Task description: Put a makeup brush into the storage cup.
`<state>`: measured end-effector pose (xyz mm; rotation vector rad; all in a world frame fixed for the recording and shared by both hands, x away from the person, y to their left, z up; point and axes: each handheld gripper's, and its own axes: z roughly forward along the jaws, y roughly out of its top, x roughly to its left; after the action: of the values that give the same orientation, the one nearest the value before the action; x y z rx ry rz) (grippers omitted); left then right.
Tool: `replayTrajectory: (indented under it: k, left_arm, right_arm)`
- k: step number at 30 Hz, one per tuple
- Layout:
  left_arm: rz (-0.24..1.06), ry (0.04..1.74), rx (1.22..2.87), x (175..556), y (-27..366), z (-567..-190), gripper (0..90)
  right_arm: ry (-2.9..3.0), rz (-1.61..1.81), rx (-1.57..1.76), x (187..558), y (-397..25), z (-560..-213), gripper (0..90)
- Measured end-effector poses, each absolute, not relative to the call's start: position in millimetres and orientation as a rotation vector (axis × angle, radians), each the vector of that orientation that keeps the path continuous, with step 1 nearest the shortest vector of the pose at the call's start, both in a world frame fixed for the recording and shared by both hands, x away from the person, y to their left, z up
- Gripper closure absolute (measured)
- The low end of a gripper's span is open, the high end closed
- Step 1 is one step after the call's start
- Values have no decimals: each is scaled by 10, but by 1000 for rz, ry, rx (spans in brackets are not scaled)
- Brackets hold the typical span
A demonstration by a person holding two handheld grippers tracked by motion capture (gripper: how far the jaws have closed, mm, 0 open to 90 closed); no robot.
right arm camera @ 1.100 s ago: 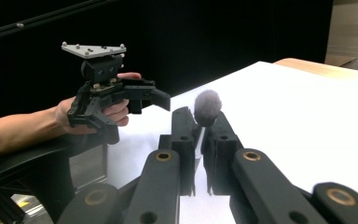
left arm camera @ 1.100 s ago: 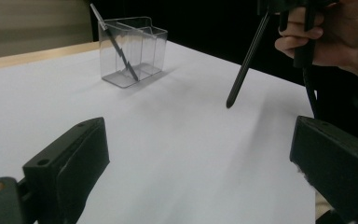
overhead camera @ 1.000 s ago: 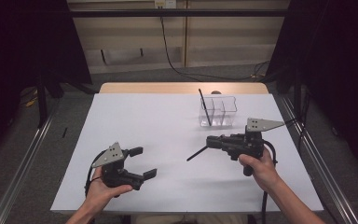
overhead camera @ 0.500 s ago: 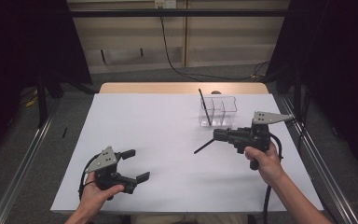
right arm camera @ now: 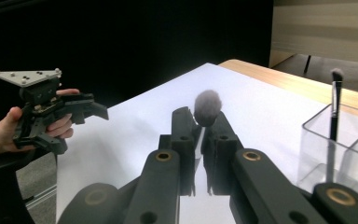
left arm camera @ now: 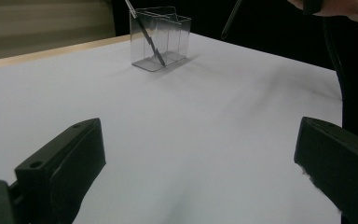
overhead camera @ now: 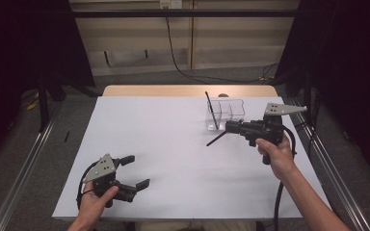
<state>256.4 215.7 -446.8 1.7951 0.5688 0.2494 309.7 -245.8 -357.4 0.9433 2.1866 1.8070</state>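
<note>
- High view: my right gripper (overhead camera: 229, 127) is clamped on a makeup brush (overhead camera: 216, 139), carried above the white table (overhead camera: 173, 144), just in front of the clear organiser (overhead camera: 225, 115). The brush hangs out of the jaws at a slant toward me; I judge it is on its way to the organiser. A second brush (overhead camera: 210, 109) already stands tilted in the organiser's left compartment.
- High view: my left gripper (overhead camera: 137, 172) sits low at the near left of the table, jaws spread, holding nothing. It is well apart from the work, which I judge keeps it out of the right hand's path.
- Left gripper view: both black jaws stand wide apart with bare table between them. The organiser (left arm camera: 160, 37) shows ahead with the standing brush (left arm camera: 144, 32) leaning inside. The carried brush's handle (left arm camera: 231, 18) is cut off by the top edge.
- Right gripper view: the jaws are pressed together on the brush, whose fluffy head (right arm camera: 207, 107) is blurred just past the tips; the handle is hidden below. The organiser (right arm camera: 340, 149) is cut off at the right edge, so its far compartments cannot be checked. My left gripper (right arm camera: 100, 112) shows open at the far left.
</note>
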Motion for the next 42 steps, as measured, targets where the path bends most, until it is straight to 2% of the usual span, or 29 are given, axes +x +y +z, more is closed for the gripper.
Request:
replayTrajectory:
  k: [28, 42]
  left_arm:
    - [256, 548, 1808, 2523, 2166, -4447, 31]
    - [252, 544, 1807, 2521, 2167, -4447, 33]
  right_arm:
    - [2155, 1662, 974, 3378, -2586, -3114, 840]
    - [2128, 1648, 1004, 3592, -2574, -3048, 839]
